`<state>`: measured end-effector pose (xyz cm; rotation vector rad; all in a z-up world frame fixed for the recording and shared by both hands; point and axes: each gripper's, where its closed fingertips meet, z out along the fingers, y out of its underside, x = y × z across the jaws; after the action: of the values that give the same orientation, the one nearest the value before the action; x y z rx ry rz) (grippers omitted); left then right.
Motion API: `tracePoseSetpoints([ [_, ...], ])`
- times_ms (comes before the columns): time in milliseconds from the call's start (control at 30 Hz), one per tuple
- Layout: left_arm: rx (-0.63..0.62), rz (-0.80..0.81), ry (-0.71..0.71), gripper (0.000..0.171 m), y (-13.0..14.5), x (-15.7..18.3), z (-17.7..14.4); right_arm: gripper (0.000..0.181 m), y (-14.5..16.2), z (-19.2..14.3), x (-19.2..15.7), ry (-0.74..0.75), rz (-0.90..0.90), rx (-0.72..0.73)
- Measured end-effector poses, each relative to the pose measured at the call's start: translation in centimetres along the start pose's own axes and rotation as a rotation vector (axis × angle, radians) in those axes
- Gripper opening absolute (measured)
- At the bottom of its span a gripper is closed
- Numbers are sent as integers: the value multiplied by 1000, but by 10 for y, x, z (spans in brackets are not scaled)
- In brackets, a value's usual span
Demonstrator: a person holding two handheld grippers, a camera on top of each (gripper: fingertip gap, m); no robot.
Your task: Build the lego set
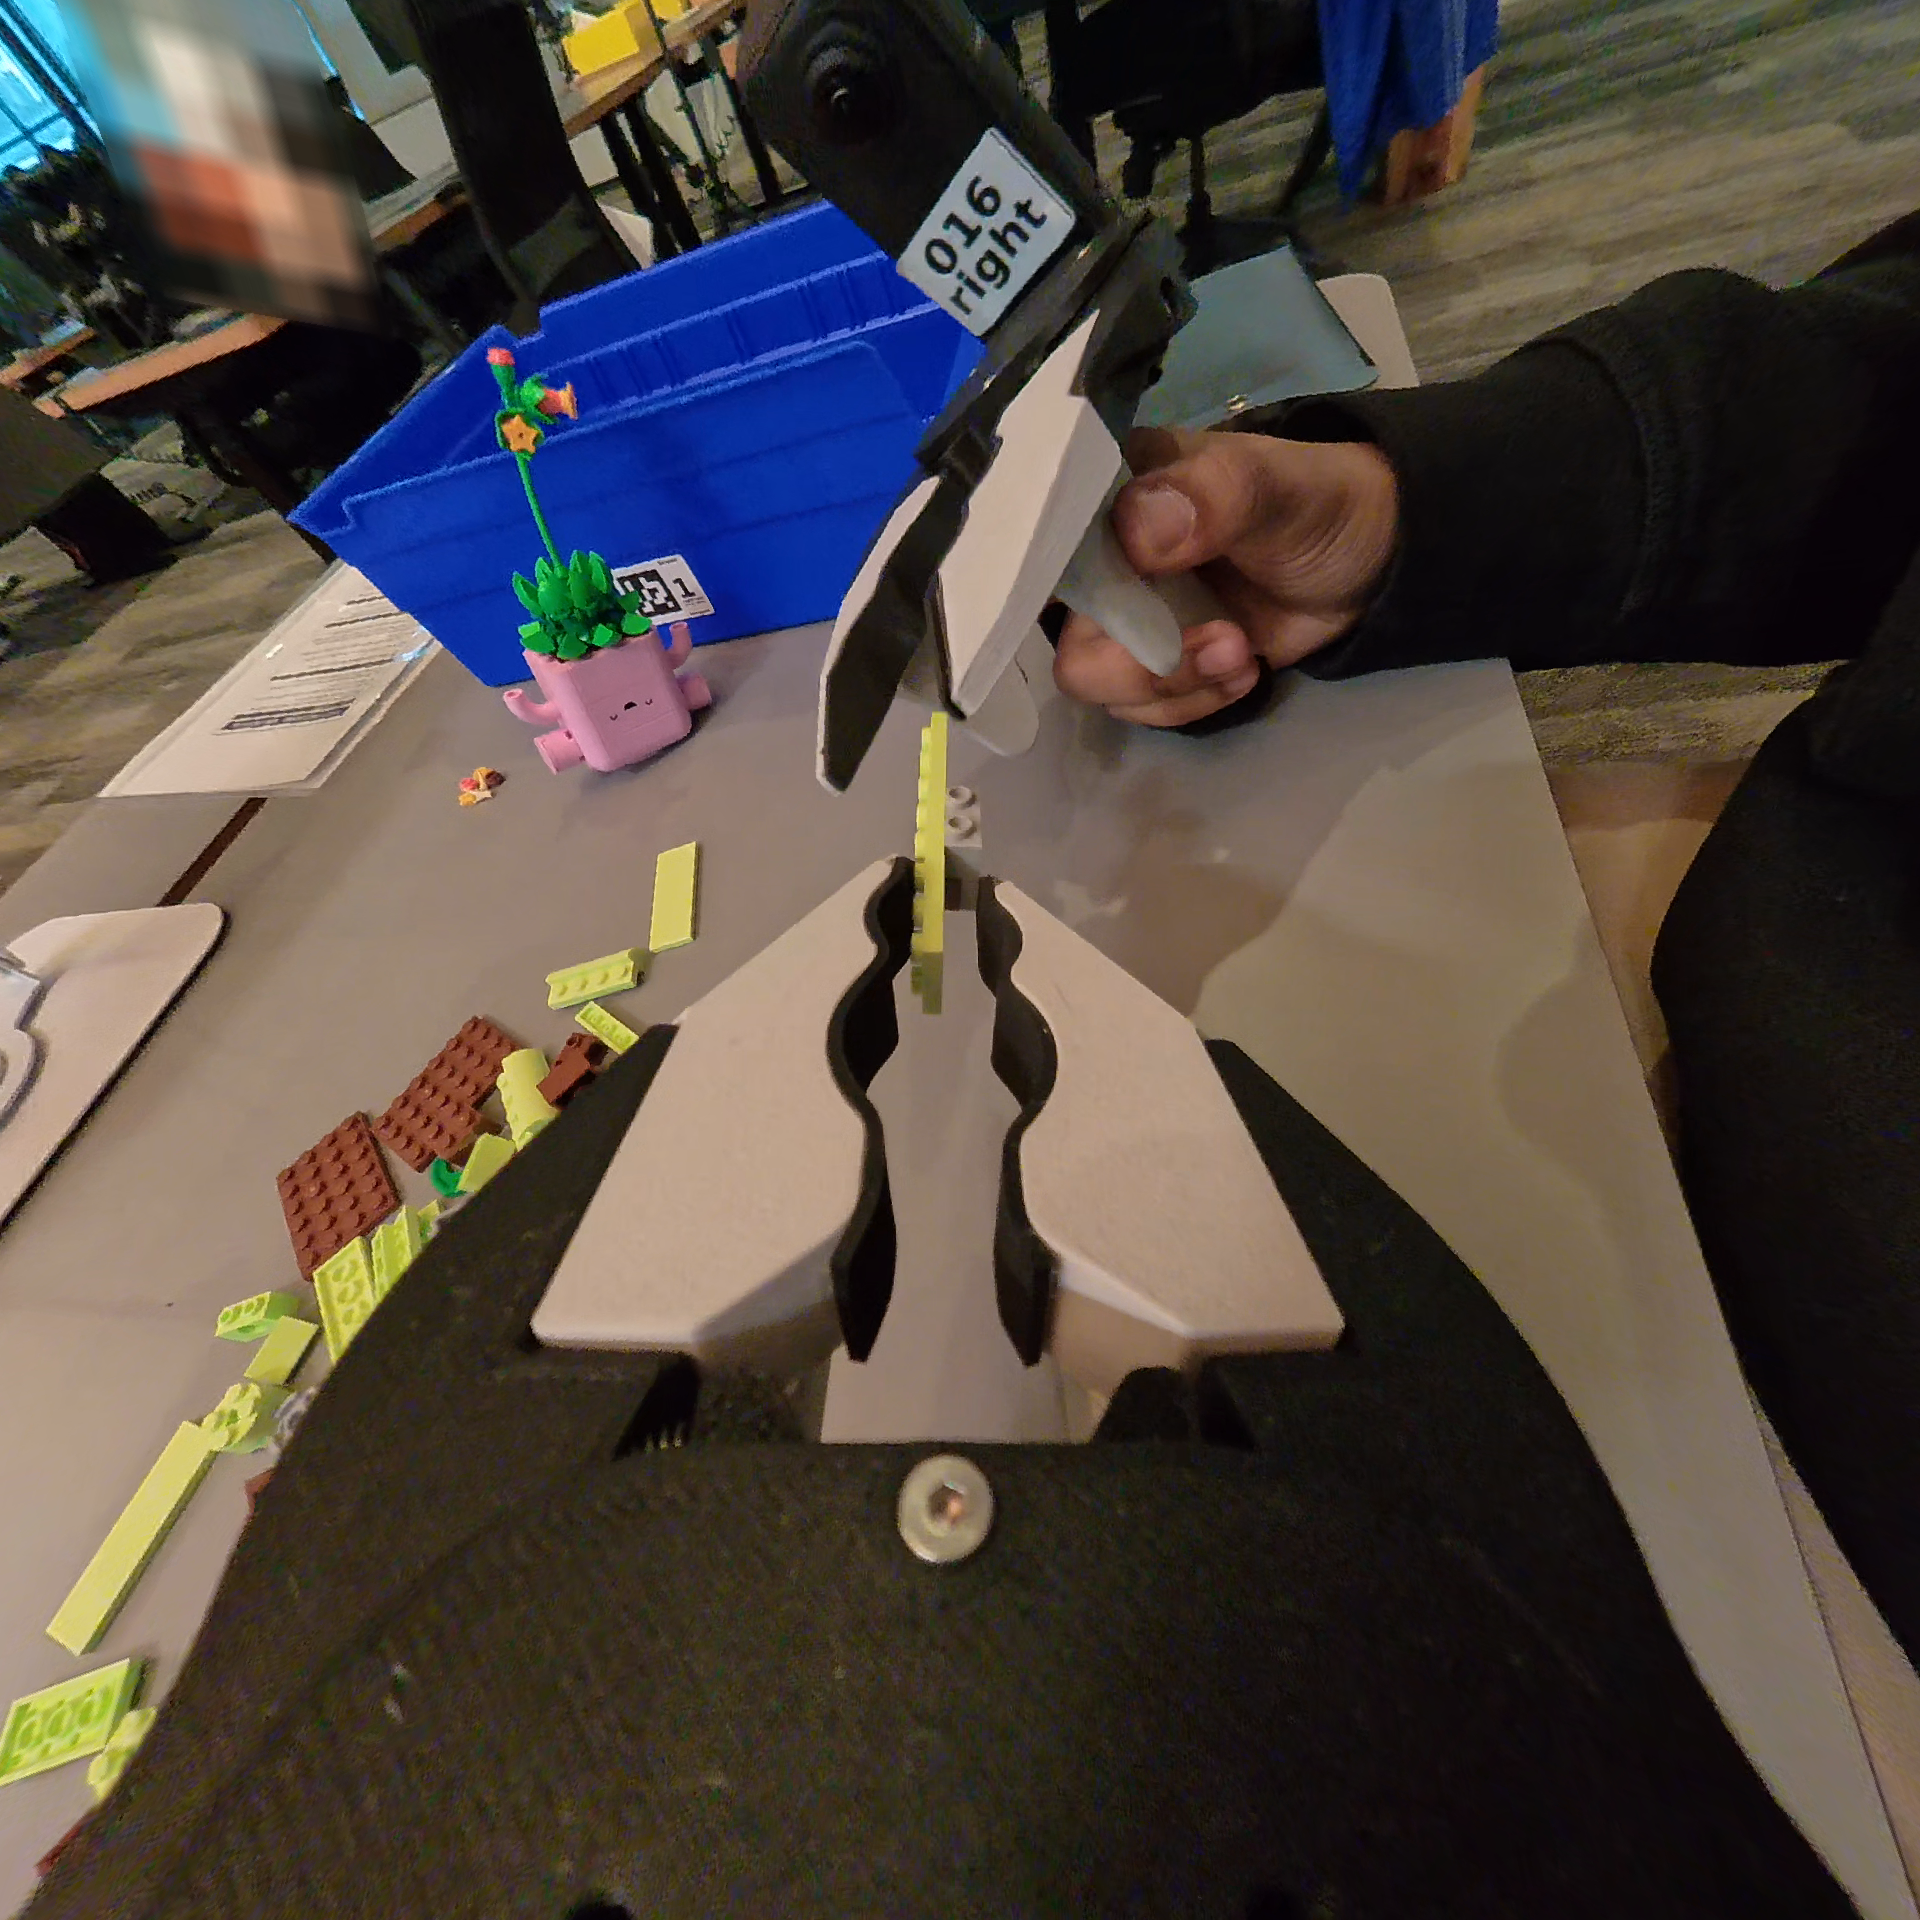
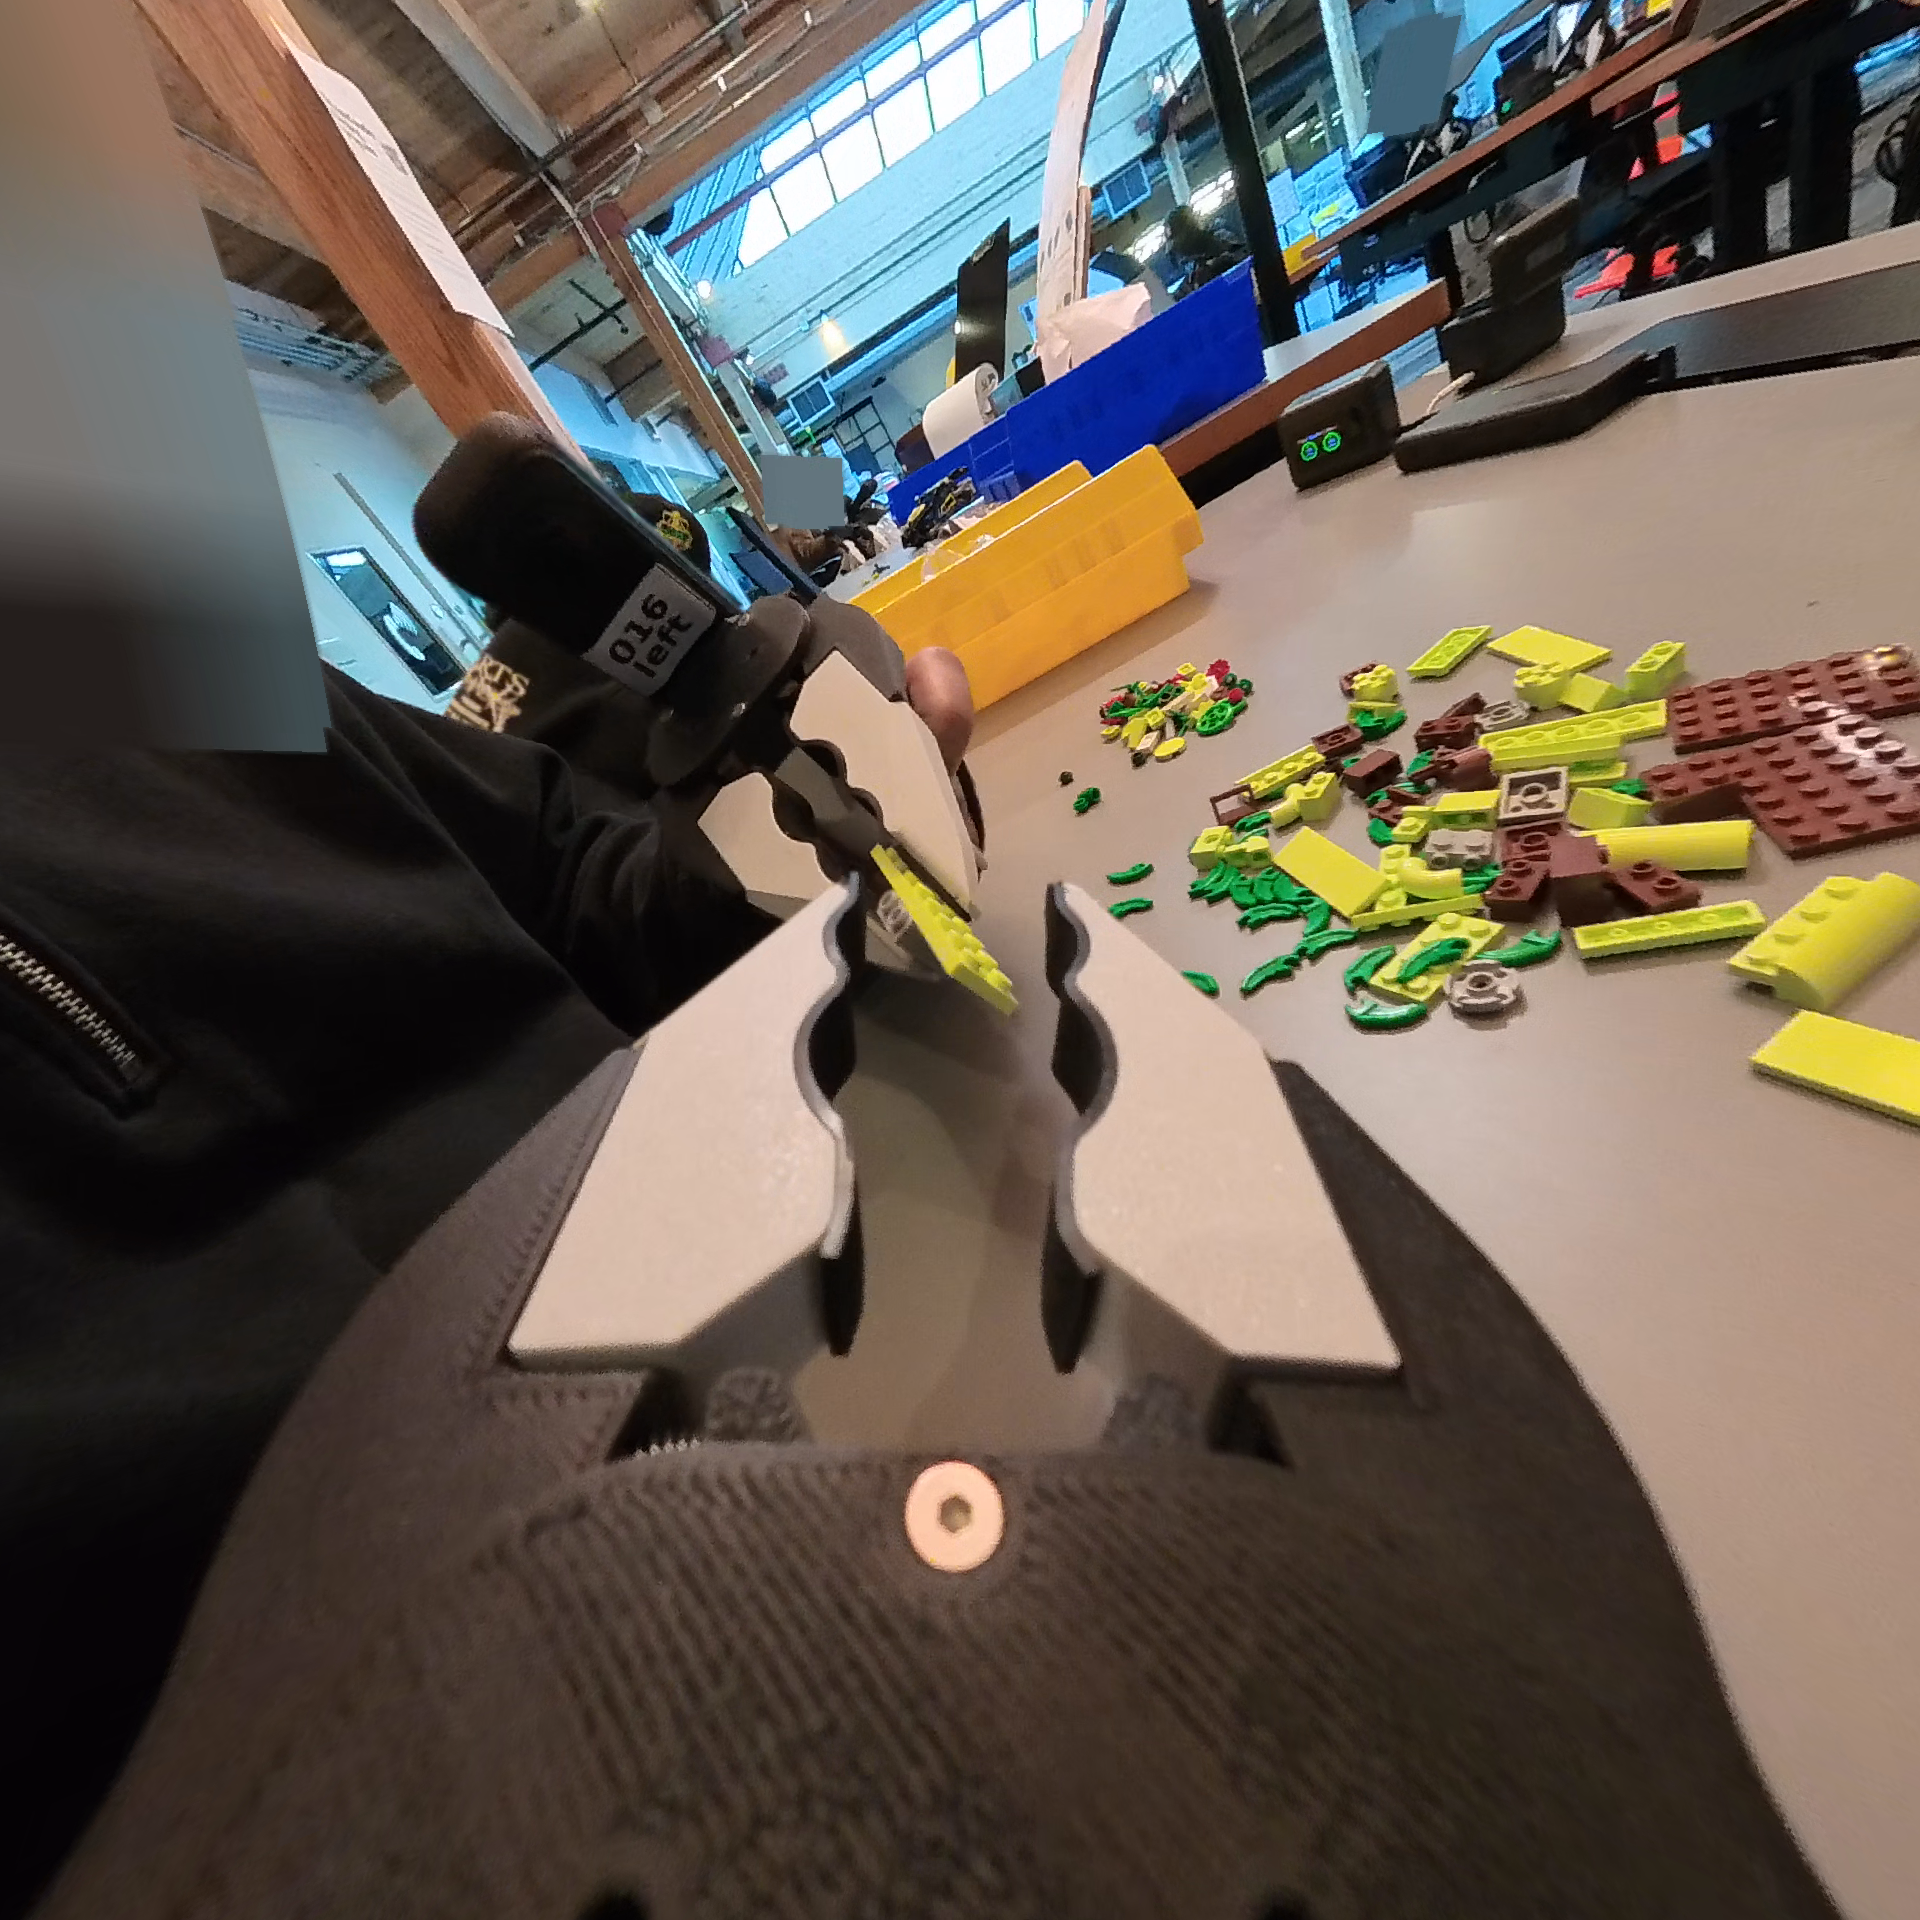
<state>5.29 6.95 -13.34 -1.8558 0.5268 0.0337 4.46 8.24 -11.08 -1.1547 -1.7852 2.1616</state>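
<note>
My left gripper (image 1: 935, 883) is shut on a lime green plate (image 1: 931, 831) that stands on edge between its tips, above the grey table. A small grey piece (image 1: 964, 816) sits on the plate's right face. My right gripper (image 1: 914, 740) hangs just above the plate's top edge, tilted down, open and empty. In the right wrist view my right gripper (image 2: 956, 899) is open, and the lime plate (image 2: 961, 951) with the grey piece (image 2: 894, 914) lies just beyond its tips, held by the left gripper (image 2: 925, 883).
Loose lime and brown pieces (image 1: 447, 1101) lie left of my left gripper; they also show at the right of the right wrist view (image 2: 1507, 831). A finished pink potted plant model (image 1: 613, 707) and a blue bin (image 1: 675, 447) stand behind. A yellow bin (image 2: 1060, 582) stands further back. About 20 cm separates my right fingertips from the finished pink potted plant model (image 1: 613, 707).
</note>
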Motion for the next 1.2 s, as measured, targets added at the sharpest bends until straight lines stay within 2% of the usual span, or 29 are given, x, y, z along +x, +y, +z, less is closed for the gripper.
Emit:
tracePoseSetpoints([
  [300, 3, 33, -5, 9, -3, 3, 0, 30, 8, 5, -4, -35, 30, -50],
  [633, -26, 71, -6, 9, 1, 6, 3, 14, 15, 8, -9, -84, 72, -92],
  [700, -30, 41, 5, 9, 3, 6, 4, 8, 14, 7, -11, -92, 68, -89],
  [900, -21, -48, 29, 12, 6, 2, 6, 7, 15, 8, -8, -71, 64, -92],
  [1033, -21, -87, 17, 22, 9, -4, 6, 6, 13, 7, -7, -65, 64, -77],
  [1200, 21, -253, 69, 33, 10, -10, 4, 6, 12, 6, -6, -57, 72, -70],
])
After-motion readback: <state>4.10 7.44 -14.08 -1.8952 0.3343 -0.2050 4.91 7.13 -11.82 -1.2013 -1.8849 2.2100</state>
